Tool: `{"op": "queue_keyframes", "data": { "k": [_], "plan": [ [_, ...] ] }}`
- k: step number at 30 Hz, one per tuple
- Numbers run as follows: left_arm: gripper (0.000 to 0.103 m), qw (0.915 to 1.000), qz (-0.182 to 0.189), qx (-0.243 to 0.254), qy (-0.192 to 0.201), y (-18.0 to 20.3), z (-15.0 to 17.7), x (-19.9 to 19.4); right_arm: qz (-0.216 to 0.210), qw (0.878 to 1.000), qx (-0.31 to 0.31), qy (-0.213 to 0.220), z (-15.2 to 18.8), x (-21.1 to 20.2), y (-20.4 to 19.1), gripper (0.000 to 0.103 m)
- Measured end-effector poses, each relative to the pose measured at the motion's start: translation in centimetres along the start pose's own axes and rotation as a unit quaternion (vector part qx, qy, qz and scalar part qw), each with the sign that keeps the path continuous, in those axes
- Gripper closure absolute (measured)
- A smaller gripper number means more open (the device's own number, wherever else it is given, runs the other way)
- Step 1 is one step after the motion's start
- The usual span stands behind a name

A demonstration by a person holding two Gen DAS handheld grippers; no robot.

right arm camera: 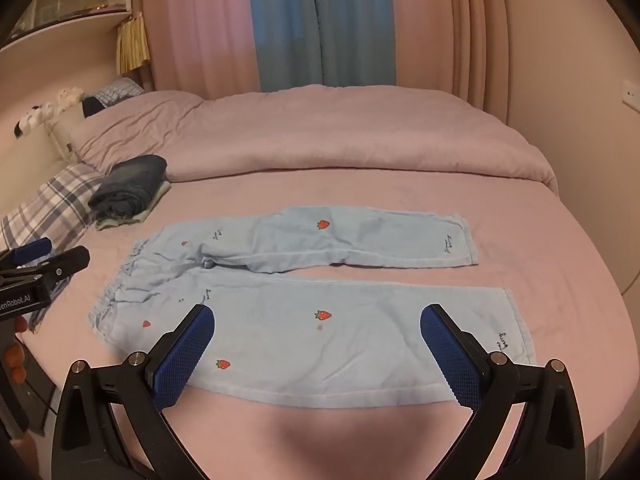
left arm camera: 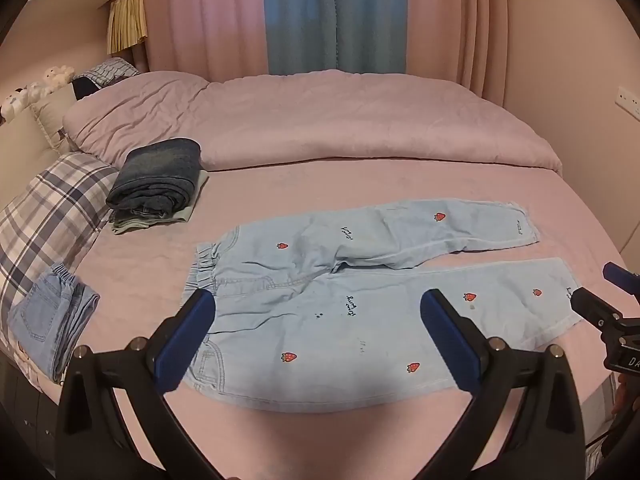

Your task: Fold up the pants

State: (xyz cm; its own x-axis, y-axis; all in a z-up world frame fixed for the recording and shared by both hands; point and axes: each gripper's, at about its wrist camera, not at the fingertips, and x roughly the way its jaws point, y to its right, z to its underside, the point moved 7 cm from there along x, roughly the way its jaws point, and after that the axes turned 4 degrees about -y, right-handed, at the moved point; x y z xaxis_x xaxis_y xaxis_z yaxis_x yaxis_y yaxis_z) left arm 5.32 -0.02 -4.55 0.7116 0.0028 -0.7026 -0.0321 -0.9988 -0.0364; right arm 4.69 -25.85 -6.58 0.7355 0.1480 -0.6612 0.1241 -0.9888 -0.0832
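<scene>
- Your left tool [left arm camera: 318,344] sits nearest the lens in the left wrist view, jaws spread wide with nothing between the blue pads [left arm camera: 184,344]; it hangs above the near leg, close to the waistband [left arm camera: 204,268].
- Your right tool [right arm camera: 318,354] stands just as wide and empty, over the near leg's lower half in the right wrist view.
- Both tools are tilted downward at the bed [left arm camera: 320,432], and neither touches the cloth.
- You can see each tool from the other camera: the right one enters the left wrist view at 3 o'clock, the left one enters the right wrist view at 9 o'clock, with fingertips [right arm camera: 16,356] of your hand below it.
- Light blue pants [left arm camera: 360,300] with strawberry patches lie flat on the pink sheet, unfolded, legs apart; the waistband points to 9 o'clock and the cuffs to 3 o'clock.
- Far leg [right arm camera: 360,240] runs slightly askew, its cuff at about 2 o'clock.
- At 10 o'clock from the pants rests a folded dark denim bundle [left arm camera: 158,180] on top of a pale green folded piece [left arm camera: 152,222].
- At 9 o'clock in the left wrist view, folded light jeans [left arm camera: 52,320] lie beside a plaid pillow [left arm camera: 48,208].
- A rumpled pink duvet [left arm camera: 340,120] is heaped at 12 o'clock, with pink and blue curtains [left arm camera: 336,16] behind it.
</scene>
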Motion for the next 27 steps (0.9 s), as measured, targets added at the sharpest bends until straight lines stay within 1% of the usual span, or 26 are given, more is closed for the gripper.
{"op": "queue_keyframes", "data": {
  "k": [8,12,17,21,27],
  "plan": [
    [0.000,1.0000,0.000,-0.001,-0.002,0.17,0.06,0.01,0.002,1.000,-0.001,-0.003,0.05,0.16,0.08,0.000],
    [0.000,1.0000,-0.001,-0.001,-0.001,0.08,-0.47,0.89,0.002,1.000,-0.002,-0.003,0.07,0.15,-0.01,0.000],
    [0.000,1.0000,0.001,0.003,0.000,0.52,0.30,0.37,0.003,1.000,-0.002,-0.004,0.07,0.16,-0.01,0.000],
    [0.000,1.0000,0.003,0.008,-0.001,0.40,0.13,0.10,0.003,1.000,-0.003,-0.003,0.14,0.14,0.01,0.001],
    [0.000,0.9998,0.000,0.014,0.011,0.73,-0.07,-0.01,0.004,1.000,-0.003,-0.003,0.06,0.11,0.12,0.000]
  ]
}}
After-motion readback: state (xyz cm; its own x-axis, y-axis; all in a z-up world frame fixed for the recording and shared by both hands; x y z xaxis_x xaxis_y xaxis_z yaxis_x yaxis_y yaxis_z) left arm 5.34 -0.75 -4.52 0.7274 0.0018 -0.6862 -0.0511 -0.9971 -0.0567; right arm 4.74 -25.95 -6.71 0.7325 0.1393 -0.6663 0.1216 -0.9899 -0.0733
